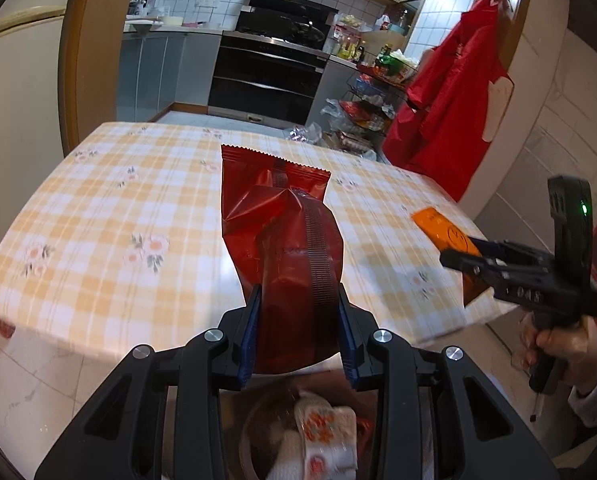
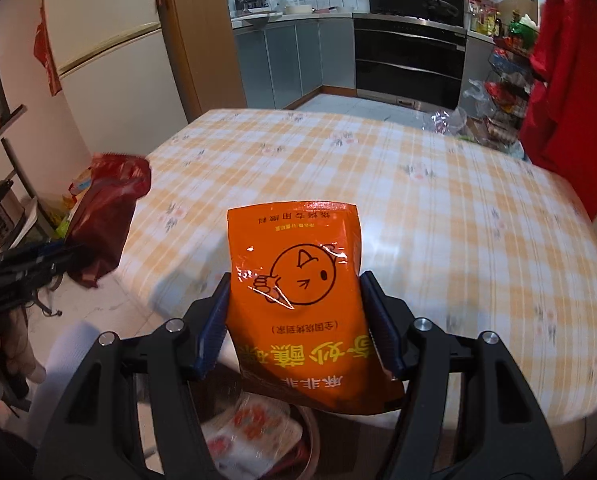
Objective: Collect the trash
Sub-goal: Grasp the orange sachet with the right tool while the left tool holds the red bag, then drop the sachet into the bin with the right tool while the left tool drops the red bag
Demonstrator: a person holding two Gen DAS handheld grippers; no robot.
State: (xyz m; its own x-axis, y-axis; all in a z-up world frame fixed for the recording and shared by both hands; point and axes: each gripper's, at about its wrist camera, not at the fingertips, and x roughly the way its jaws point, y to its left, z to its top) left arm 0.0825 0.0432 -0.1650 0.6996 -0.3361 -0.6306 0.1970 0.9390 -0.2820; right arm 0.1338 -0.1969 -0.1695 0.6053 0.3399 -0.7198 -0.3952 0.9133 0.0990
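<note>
The left gripper [image 1: 300, 332] is being clenched on a red wrapper [image 1: 282, 236], fingers [image 1: 251, 336] pressing both sides; the right gripper [image 2: 298, 324] is likewise gripping an orange pouch [image 2: 298, 280]. Both pkgs are being held off the checked tabletop [image 1: 110, 208], above a bin [image 1: 258, 432] at 6 o'clock, prob. so they are being lined up for dropping in. The bin's rim is being cut off by the grippers; contents are blurred, only a white floral wrapper [image 1: 326, 436] is being made out.
</note>
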